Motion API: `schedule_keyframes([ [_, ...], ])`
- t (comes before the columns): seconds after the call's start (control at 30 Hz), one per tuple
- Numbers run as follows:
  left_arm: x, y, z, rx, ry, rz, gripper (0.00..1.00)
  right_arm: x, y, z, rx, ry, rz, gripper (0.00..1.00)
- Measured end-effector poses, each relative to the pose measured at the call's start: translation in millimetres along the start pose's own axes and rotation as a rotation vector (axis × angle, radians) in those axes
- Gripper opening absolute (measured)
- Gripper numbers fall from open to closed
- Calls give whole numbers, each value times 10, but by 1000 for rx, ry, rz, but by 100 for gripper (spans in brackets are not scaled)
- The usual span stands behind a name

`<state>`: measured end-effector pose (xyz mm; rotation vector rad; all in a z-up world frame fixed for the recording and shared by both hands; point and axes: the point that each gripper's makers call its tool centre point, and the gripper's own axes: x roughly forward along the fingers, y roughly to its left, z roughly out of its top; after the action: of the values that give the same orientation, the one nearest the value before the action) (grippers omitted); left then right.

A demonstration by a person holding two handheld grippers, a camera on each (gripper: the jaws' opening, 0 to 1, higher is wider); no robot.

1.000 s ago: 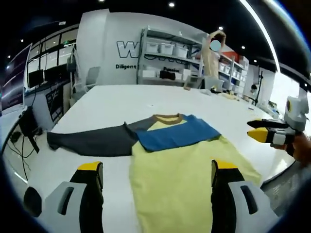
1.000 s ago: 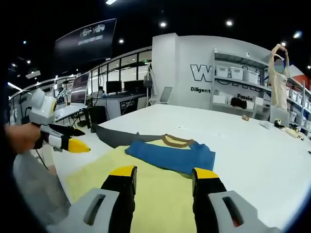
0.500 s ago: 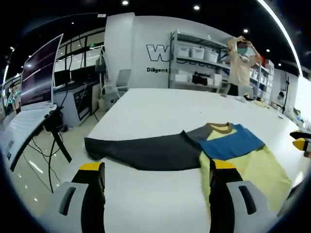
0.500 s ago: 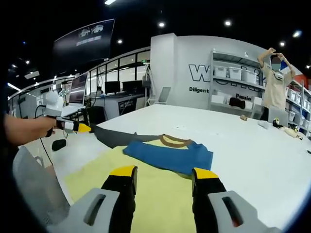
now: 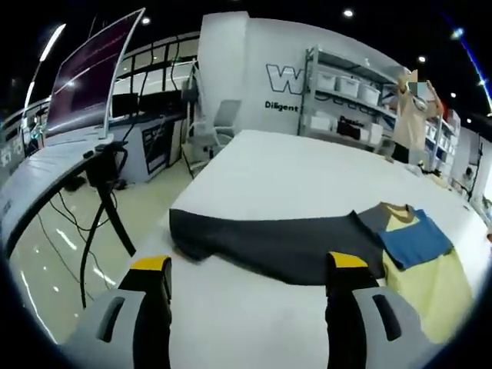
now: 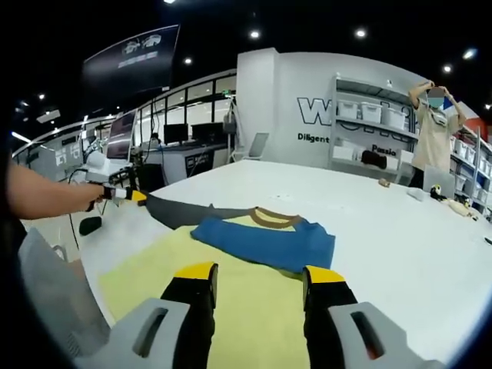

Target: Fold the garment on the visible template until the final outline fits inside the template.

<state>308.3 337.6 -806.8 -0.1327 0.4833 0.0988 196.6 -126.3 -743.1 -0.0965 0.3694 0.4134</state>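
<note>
My left tongs [image 5: 244, 265], jaws wide & empty, face the dark sleeve [image 5: 269, 242] at 12; right tongs [image 6: 257, 277] gape empty over the garment [image 6: 223, 284] on desk [image 6: 400, 246]. Next: pinch cuff, fold inward.

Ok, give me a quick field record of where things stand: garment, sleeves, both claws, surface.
garment: yellow shirt lying flat on the white table
blue sleeve: folded across the chest
dark grey sleeve: stretched out sideways, unfolded
left claw: open, near the grey sleeve's cuff
right claw: open, above the yellow body
template: cannot tell
</note>
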Motion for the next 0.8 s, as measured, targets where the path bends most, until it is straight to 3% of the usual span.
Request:
schedule_keyframes([
  [0.3,225,197,-47,-46,38,32,72,26,-13,-37,2,15,-6,41],
  [0.8,207,213,-122,-29,71,88,45,26,-68,-66,3,27,-27,40],
])
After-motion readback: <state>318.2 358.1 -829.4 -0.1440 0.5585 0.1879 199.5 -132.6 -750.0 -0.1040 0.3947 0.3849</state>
